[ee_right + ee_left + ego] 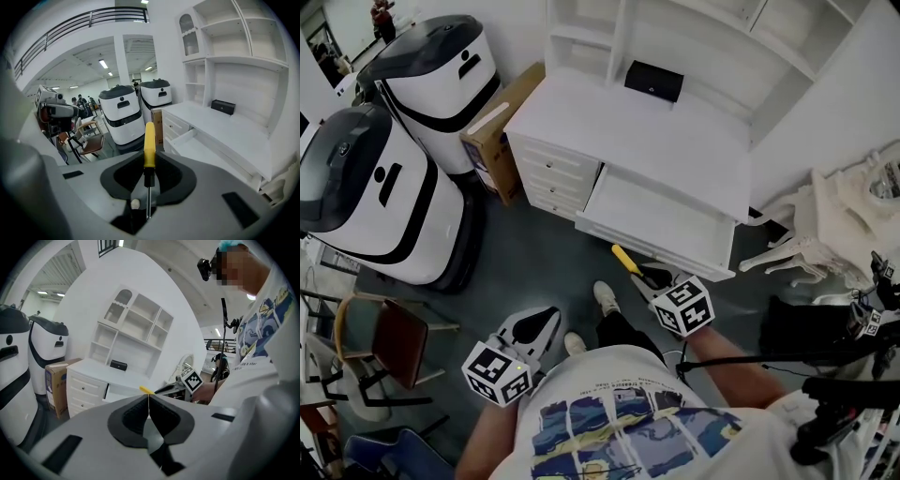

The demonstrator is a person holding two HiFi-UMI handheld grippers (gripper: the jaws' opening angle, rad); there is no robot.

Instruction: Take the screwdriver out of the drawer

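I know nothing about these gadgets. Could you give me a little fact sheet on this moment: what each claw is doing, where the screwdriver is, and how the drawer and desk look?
right gripper: shut on the screwdriver, its yellow handle sticking out ahead of the jaws
left gripper: shut, nothing between its jaws
screwdriver's place: out of the drawer, held above the floor in front of it
drawer: pulled open, nothing visible inside
desk: white, with a black box at the back
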